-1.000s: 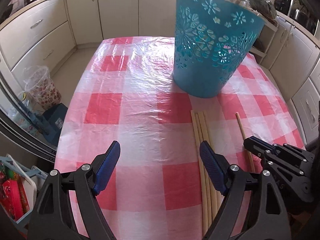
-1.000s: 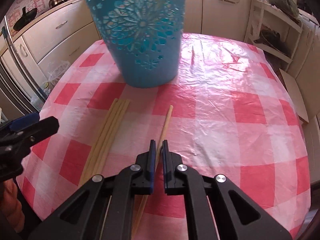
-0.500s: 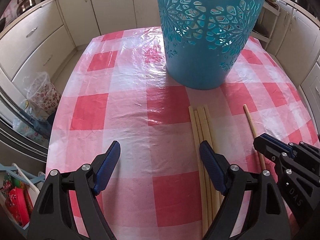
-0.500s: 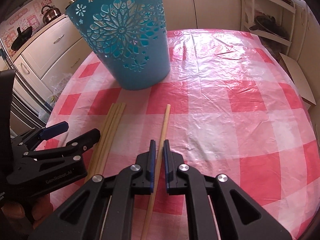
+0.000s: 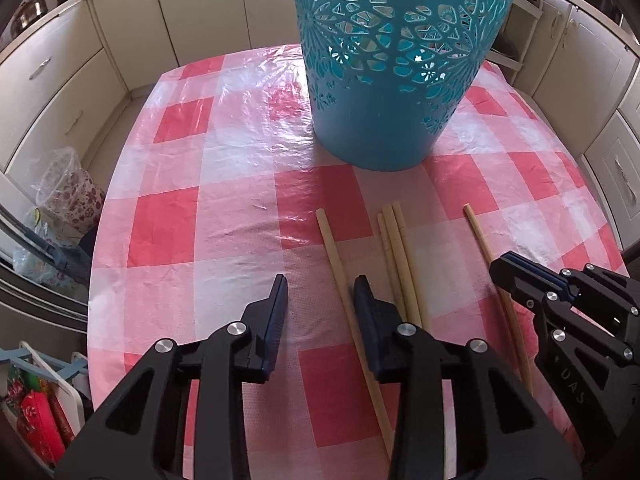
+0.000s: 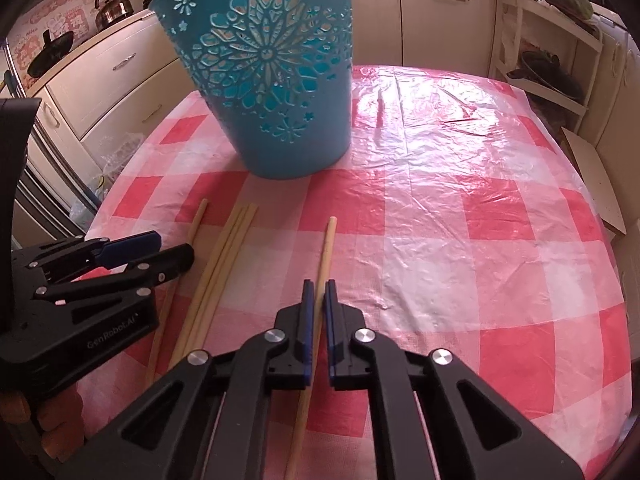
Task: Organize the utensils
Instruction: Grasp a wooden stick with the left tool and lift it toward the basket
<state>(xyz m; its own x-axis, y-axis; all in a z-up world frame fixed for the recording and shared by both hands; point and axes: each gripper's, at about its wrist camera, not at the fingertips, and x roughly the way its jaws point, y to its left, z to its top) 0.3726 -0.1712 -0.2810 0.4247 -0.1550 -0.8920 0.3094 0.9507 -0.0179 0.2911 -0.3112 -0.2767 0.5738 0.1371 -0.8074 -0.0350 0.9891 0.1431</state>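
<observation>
Wooden chopsticks lie on the red-checked tablecloth (image 5: 168,220) in front of a blue cut-out basket (image 5: 392,80) (image 6: 272,80). My left gripper (image 5: 320,308) (image 6: 172,248) is closing. One chopstick (image 5: 332,248) (image 6: 198,220) lies between its jaws, close to the right finger (image 5: 364,312), and a gap still shows on the left side. Three chopsticks (image 5: 396,264) (image 6: 228,248) stay bundled just right of it. My right gripper (image 6: 319,286) (image 5: 504,268) is shut on a separate chopstick (image 6: 328,248) (image 5: 480,240) farther right.
Cream cabinets (image 5: 60,80) surround the table. A plastic-lined floral bin (image 5: 68,196) stands on the floor past the table's left edge. An open shelf unit (image 6: 552,60) with pans is at the back right, and a kettle (image 6: 112,8) sits on the counter.
My left gripper's jaws have narrowed a lot. One chopstick now lies apart from the bundle, to its left, between those jaws. The right gripper has kept its grip and place.
</observation>
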